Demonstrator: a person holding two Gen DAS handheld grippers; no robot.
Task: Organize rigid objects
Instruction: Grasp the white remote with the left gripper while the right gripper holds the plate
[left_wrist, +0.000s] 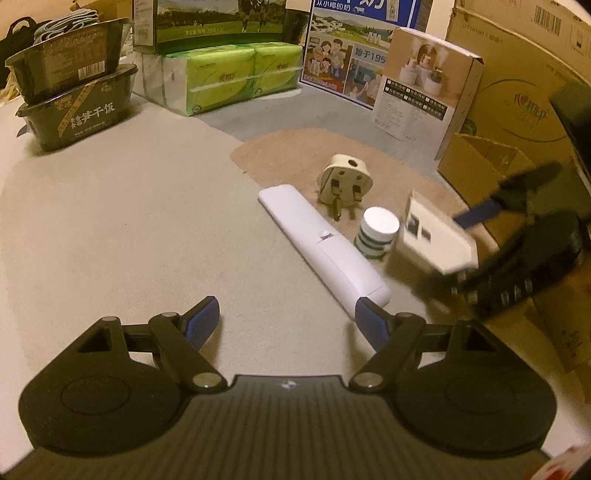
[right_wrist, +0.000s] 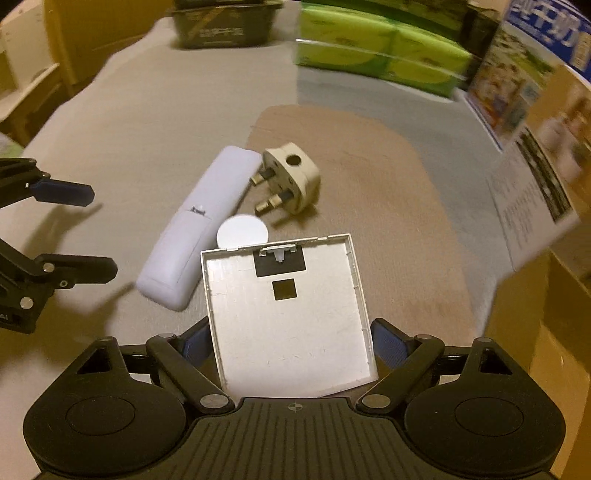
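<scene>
My right gripper (right_wrist: 291, 341) is shut on a flat square white switch plate (right_wrist: 291, 317), held above the cloth; it also shows in the left wrist view (left_wrist: 432, 236). My left gripper (left_wrist: 286, 319) is open and empty, its right fingertip close to the near end of a long white remote (left_wrist: 325, 247). The remote (right_wrist: 195, 225) lies beside a cream three-pin plug (left_wrist: 345, 181) and a small white-capped round jar (left_wrist: 376, 232). The plug (right_wrist: 291, 177) rests on a brown mat (right_wrist: 369, 206). The jar cap (right_wrist: 242, 230) peeks out past the plate's far edge.
Stacked dark food tubs (left_wrist: 70, 96) stand at the back left, green tissue packs (left_wrist: 229, 74) and printed cartons (left_wrist: 354, 48) at the back. A white product box (left_wrist: 424, 92) and brown cardboard boxes (left_wrist: 517, 110) line the right side.
</scene>
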